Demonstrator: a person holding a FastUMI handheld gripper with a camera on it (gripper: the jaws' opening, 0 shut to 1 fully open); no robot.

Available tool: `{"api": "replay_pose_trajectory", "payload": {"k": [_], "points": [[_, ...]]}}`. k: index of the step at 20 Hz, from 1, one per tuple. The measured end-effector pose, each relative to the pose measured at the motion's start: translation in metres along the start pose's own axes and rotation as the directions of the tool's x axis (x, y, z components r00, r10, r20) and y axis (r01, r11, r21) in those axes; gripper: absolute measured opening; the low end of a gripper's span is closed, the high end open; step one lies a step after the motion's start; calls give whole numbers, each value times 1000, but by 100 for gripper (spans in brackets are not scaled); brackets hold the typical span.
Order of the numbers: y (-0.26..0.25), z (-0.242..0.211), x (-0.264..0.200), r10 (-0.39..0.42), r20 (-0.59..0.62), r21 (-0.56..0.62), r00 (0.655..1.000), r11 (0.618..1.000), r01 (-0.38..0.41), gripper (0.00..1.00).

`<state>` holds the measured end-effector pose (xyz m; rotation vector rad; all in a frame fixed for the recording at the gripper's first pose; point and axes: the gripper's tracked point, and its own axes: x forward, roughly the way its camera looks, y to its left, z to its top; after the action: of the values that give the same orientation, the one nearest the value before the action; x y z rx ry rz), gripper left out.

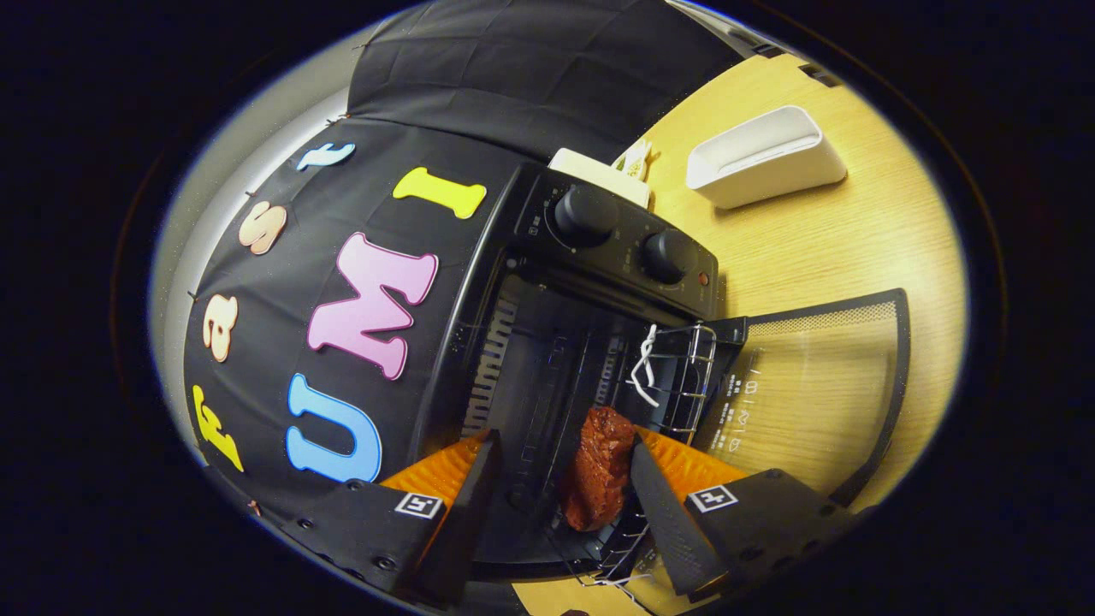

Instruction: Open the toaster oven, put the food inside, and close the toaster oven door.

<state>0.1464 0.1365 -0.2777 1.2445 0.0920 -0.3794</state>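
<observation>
The black toaster oven (616, 248) stands with its glass door (813, 385) folded down flat onto the wooden table (855, 248). A wire rack (684, 376) shows in its dark cavity. A reddish-brown piece of food (599, 470) lies at the oven's mouth on the rack's front wires. My gripper (565, 438) is open, its fingers reaching into the opening on either side of the food. One finger (659, 496) touches the food's side, while the other finger (470, 496) stands well apart from it.
Two round knobs (586, 214) sit on the oven's control panel. A white rectangular container (761, 158) lies on the table beyond the oven, and a cream box (599, 175) stands behind it. The black cloth wall (385, 214) runs close along the oven's other side.
</observation>
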Motion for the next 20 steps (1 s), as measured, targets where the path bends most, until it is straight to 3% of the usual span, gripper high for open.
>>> {"api": "replay_pose_trajectory", "payload": {"k": [3,6,12,16,20], "points": [[-4,10,-9,-23,61,47,998,999,20,96],[-9,19,-16,-51,113,100,992,994,40,97],[-2,37,-41,-20,157,111,987,994,2,96],[-1,37,-56,3,118,20,993,1000,-5,97],[8,28,-82,42,10,-196,999,980,-40,97]]}}
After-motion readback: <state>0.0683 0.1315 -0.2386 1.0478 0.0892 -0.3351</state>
